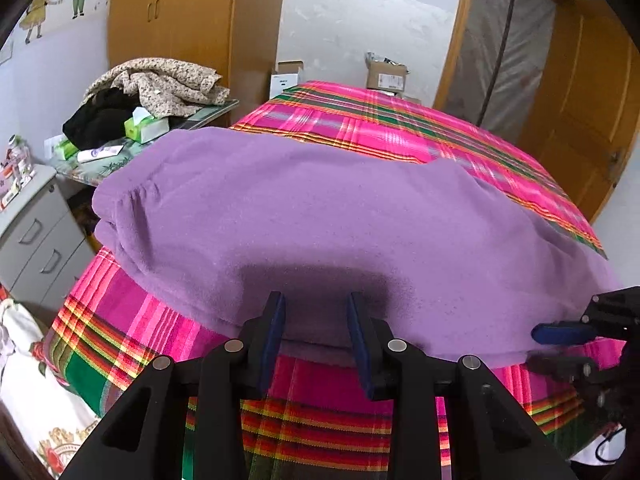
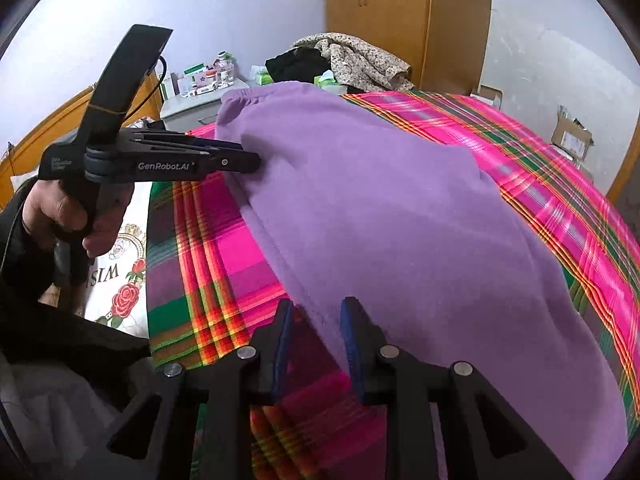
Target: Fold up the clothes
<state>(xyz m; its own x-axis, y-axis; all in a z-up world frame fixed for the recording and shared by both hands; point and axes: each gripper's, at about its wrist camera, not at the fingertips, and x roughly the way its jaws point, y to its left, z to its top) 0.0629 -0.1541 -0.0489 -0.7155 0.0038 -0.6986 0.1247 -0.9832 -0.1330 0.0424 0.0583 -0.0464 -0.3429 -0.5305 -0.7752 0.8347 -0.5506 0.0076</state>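
Note:
A purple fleece garment (image 1: 320, 216) lies folded flat on the pink plaid bedspread (image 1: 400, 128); it also shows in the right wrist view (image 2: 400, 240). My left gripper (image 1: 316, 308) is open, its blue pads astride the garment's near edge. From the right wrist view the left gripper (image 2: 248, 160) touches the garment's left edge near the elastic waistband. My right gripper (image 2: 314, 316) is open, with the garment's near hem between its pads. In the left wrist view the right gripper (image 1: 544, 346) sits at the garment's right corner.
A side table (image 1: 100, 172) left of the bed holds a floral jacket (image 1: 160, 80), black clothes and tissue packs. A grey drawer unit (image 1: 36, 232) stands nearer. A wooden wardrobe (image 1: 180, 20), cardboard boxes (image 1: 386, 74) and a door (image 1: 592, 100) lie beyond. A rose-print pillow (image 2: 120, 272) lies at the left.

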